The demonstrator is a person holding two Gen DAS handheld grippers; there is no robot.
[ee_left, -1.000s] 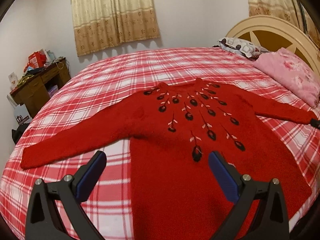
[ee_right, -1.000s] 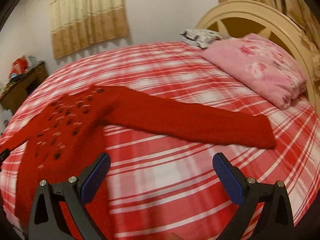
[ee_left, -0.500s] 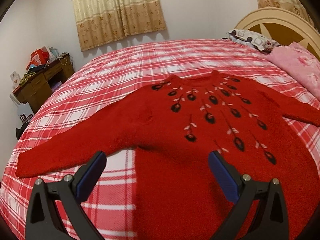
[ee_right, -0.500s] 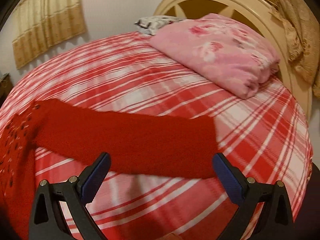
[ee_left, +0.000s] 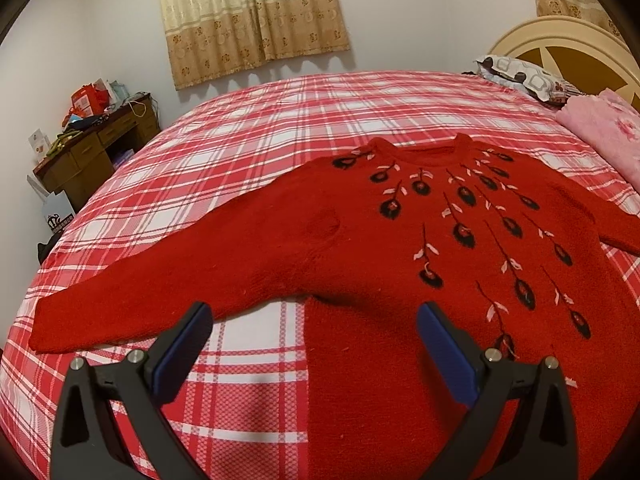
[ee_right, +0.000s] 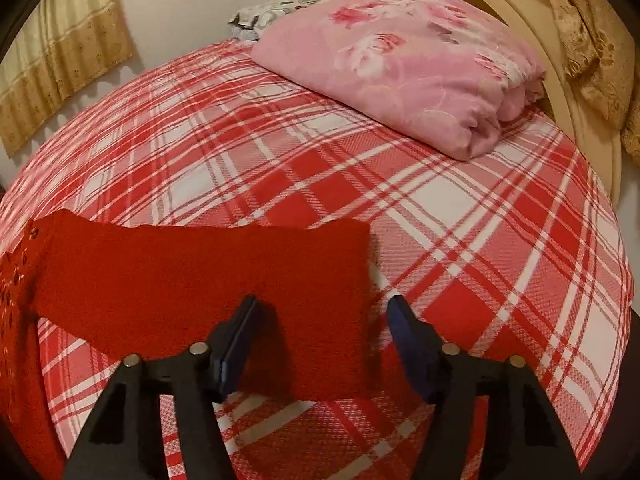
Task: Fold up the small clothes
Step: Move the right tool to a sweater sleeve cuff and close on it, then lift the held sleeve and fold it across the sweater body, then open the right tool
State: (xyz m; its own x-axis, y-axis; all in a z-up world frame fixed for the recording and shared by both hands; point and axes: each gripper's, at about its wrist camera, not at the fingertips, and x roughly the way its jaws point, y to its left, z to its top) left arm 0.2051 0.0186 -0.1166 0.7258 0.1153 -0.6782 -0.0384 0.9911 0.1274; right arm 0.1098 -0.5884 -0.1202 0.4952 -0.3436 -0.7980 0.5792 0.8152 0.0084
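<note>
Across the plaid bed [ee_right: 460, 208], the sweater's right sleeve [ee_right: 200, 280] is lying crosswise, its cuff sitting between the right gripper's [ee_right: 322, 340] parted fingers, while the left gripper [ee_left: 314, 344] is hovering agape, empty, over the armpit.

**Illumination and Frame Quality**

Warm, even indoor light from overhead; no glare. Soft shadow falls beneath the curtain [ee_left: 252, 16] hem on the wall. Both views show strong fisheye curvature and black corner vignetting. The right gripper [ee_right: 324, 312] casts shadow onto the sweater [ee_right: 200, 280]. Focus is mildly soft.
</note>
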